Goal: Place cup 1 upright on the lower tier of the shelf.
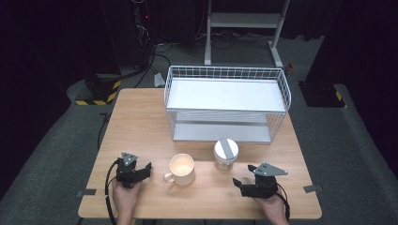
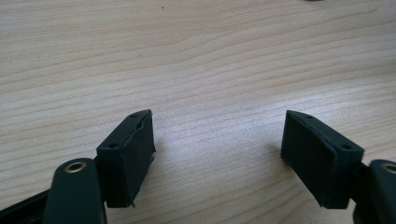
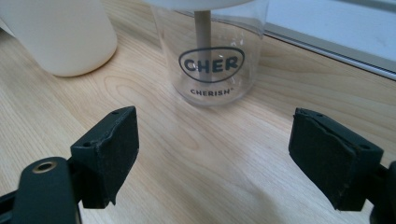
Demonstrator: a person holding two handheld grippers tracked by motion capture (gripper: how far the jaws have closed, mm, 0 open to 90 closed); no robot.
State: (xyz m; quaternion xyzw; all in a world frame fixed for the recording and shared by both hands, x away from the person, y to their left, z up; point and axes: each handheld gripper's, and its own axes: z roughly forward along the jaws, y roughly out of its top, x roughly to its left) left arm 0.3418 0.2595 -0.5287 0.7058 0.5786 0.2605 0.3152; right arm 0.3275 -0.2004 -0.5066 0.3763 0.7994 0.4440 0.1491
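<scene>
While both hands rest at the near edge of the light wooden table (image 1: 141, 117), the scene reads as follows, near to far.

Left gripper (image 1: 141, 172): black, held low at the near left; its jaws stand partly apart with nothing between them.
Left gripper view: bare wood grain under the two black pads (image 2: 128, 156), which the high view cannot resolve.
Right gripper (image 1: 240, 183): black, at the near right, pointing towards the jar; its jaws stand wide apart and grip nothing.
Right gripper view: the clear plastic jar with a white lid (image 3: 210, 56) stands ahead of the open jaws, apart from them; its printed oval label is readable here and too small in the high view.
Jar from above: its lid (image 1: 225, 148) carries a grey strip, and it stands upright near the middle of the table.
Cream ceramic mug (image 1: 181, 169): just left of the jar, handle towards the left gripper, apart from both grippers.
White wire rack with two shelves (image 1: 225, 101): farthest, behind jar and mug.
</scene>
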